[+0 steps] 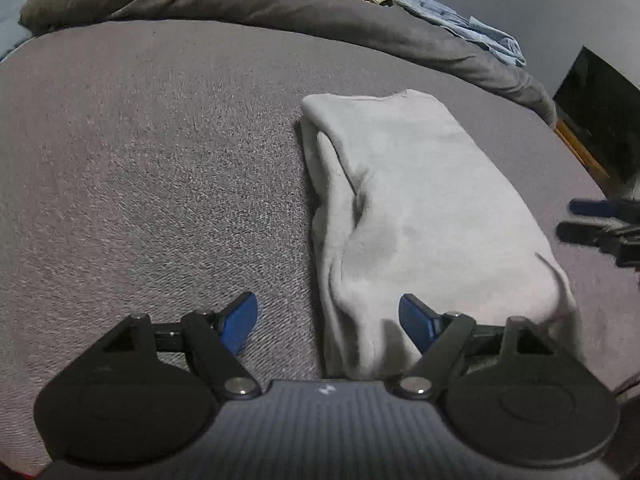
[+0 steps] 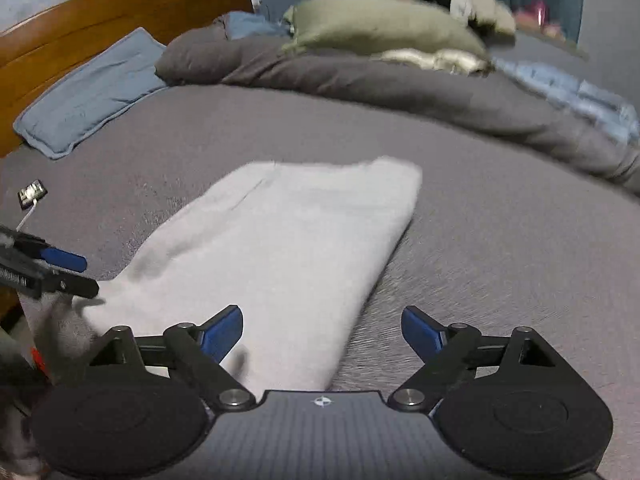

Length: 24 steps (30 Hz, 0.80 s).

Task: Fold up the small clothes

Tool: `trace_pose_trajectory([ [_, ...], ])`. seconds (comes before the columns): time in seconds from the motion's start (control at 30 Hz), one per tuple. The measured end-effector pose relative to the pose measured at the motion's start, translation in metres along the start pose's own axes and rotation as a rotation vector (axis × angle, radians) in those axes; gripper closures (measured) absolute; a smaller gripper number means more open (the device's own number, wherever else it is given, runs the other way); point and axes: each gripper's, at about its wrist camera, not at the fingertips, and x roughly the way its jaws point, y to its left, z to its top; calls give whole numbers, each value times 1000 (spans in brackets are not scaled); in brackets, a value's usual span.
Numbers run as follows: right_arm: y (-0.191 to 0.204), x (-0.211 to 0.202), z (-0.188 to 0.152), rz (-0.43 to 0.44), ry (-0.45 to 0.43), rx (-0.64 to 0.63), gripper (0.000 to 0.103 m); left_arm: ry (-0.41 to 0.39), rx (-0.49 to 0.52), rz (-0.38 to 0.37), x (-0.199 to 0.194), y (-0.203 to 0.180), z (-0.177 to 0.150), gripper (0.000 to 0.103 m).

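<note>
A pale grey garment [image 1: 424,216] is lying folded into a long, narrow rectangle on the bed. In the left wrist view it is seen stretching from the centre right of the frame down to the lower middle, with layered folds and a soft crease showing along its left edge. In the right wrist view the garment [image 2: 288,256] is seen running diagonally from the lower left up to the centre, its top surface lying flat and smooth, its far end squared off.

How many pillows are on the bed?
2: a blue pillow by the wooden headboard, and a green pillow atop the bunched dark blanket. Others may be hidden.
</note>
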Motion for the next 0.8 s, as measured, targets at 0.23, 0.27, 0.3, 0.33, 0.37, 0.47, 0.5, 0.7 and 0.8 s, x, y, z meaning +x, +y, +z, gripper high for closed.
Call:
trace_pose_trajectory([
  [0.23,-5,49,-7,61,37,-1,16,11,-24,42,29,11,-2,24],
  [0.27,-11,52,-8,61,39,17,16,14,-32,35,32,15,-1,23],
  [0.3,-17,54,-8,62,36,36,15,16,-37,24,33,19,0,23],
  [0.33,-24,54,-10,60,38,64,14,18,-35,14,36,23,1,22],
  [0.37,-33,58,-9,60,52,96,13,19,-31,6,38,26,1,20],
  [0.47,-54,62,-7,138,103,234,13,3,-25,-20,41,29,4,19],
  [0.5,-60,63,-5,178,108,284,15,-5,-26,-47,40,30,5,19],
  [0.7,-73,75,12,259,94,358,15,103,-136,-317,50,49,2,19],
  [0.8,-77,88,14,288,106,373,15,155,-209,-422,56,55,0,19],
])
